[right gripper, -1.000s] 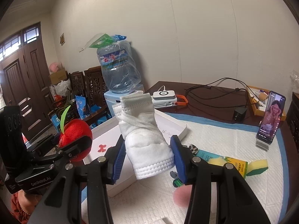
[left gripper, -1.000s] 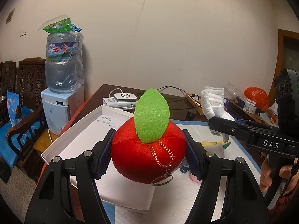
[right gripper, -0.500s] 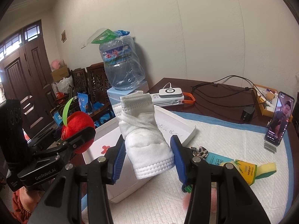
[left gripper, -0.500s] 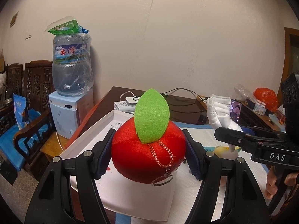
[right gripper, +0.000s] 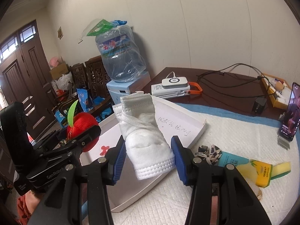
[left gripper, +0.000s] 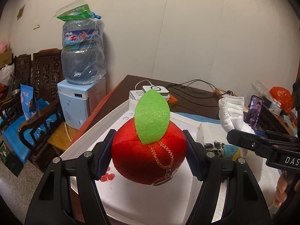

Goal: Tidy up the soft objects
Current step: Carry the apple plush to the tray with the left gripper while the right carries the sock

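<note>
plush fills my left wrist view: the left gripper [left gripper: 149,157] has its jaws clenched on a red plush apple [left gripper: 146,155] with a green felt leaf [left gripper: 152,119] standing up from its top and a thin gold chain [left gripper: 165,161] hanging down its front. i hold it in the air above the white tray [left gripper: 90,142], which lies on the table [right gripper: 225,86] near its left edge, with a small red mark on its floor. over on my right wrist view, the right gripper [right gripper: 148,157] has its jaws grasping a rolled white sock [right gripper: 146,136], squeezed at its lower half, the cuff end tilted up and away from me; it hangs over the near right wall of the same tray, where some handwriting shows on the tray floor. each gripper shows in the other's camera, well apart. on the white quilted mat [right gripper: 234,136] just right of the tray lie a black-and-white patterned scrunchie [right gripper: 208,151], a teal and yellow packet [right gripper: 243,166] and a yellow-green sponge [right gripper: 281,168], close together. a phone [right gripper: 289,112] stands propped at the mat's far right. beyond the table's left side a water dispenser [left gripper: 82,86] carries a large bottle.
</note>
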Available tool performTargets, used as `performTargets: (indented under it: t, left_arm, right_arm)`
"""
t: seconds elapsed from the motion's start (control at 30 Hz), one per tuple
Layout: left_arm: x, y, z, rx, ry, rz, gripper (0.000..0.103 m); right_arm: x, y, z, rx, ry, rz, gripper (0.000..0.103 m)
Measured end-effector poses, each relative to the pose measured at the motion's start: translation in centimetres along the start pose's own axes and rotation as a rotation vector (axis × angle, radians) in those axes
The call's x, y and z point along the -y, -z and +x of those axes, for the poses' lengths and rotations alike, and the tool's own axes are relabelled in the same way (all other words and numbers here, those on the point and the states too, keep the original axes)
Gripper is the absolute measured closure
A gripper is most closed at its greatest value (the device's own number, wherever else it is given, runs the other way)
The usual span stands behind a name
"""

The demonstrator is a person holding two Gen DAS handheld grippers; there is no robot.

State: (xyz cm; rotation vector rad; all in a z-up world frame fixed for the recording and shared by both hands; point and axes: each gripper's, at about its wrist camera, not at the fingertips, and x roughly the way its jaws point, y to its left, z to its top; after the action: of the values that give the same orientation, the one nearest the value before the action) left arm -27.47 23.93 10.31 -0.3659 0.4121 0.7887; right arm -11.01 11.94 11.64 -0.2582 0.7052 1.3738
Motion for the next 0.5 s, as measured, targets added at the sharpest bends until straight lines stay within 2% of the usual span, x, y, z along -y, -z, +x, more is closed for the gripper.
performTargets:
  t: [0.5]
  left_arm:
    - [-1.9, 0.6, 3.5, -0.066, -0.015, -0.042, 0.033]
  right_arm:
    - [-0.1, -0.4, 5.3, -0.074, -0.021, 0.028, 0.054]
